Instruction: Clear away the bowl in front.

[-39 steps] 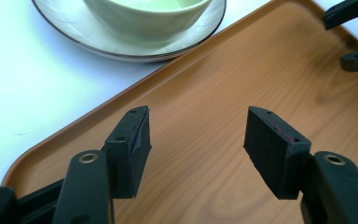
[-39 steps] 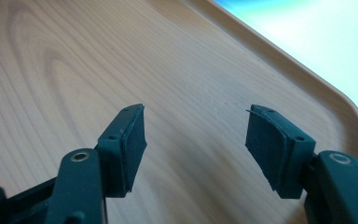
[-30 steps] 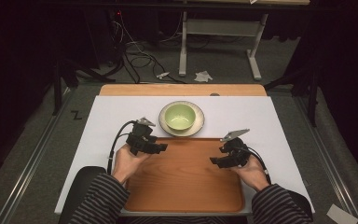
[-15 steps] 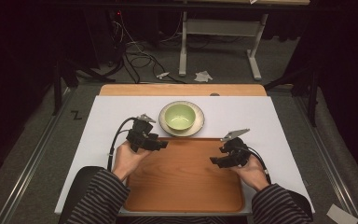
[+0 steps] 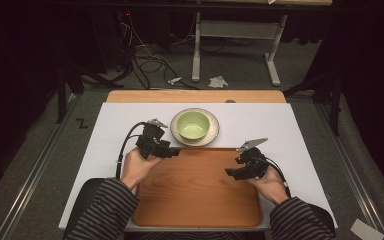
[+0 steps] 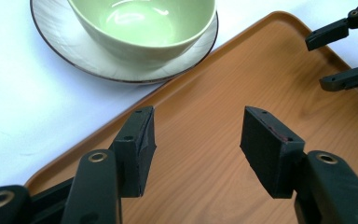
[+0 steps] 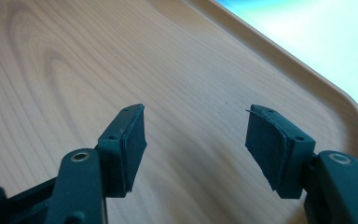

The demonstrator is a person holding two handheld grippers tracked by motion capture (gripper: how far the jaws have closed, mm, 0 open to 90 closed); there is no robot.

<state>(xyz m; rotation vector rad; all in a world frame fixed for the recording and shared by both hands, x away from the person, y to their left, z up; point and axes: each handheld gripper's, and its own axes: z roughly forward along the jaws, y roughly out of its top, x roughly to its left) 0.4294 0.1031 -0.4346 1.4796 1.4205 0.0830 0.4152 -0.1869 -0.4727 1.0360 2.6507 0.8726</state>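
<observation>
A pale green bowl (image 5: 193, 124) sits on a white saucer (image 5: 179, 137) with a dark rim, just beyond the far edge of a wooden tray (image 5: 195, 195). My left gripper (image 5: 175, 151) hovers over the tray's far left corner, open and holding nothing. In the left gripper view the bowl (image 6: 144, 23) and saucer (image 6: 70, 51) lie ahead to the left of the open left gripper (image 6: 198, 135). My right gripper (image 5: 229, 173) is open over the tray's right part, and appears far off as the right gripper (image 6: 324, 58). In the right gripper view, the right gripper (image 7: 196, 130) spans bare tray wood (image 7: 74, 70).
A white sheet (image 5: 110, 150) covers the table under the tray and saucer. The tray rim (image 7: 307, 79) curves close on the right. Beyond the table, cables (image 5: 145, 55) and a metal stand (image 5: 235, 45) rest on the dark floor.
</observation>
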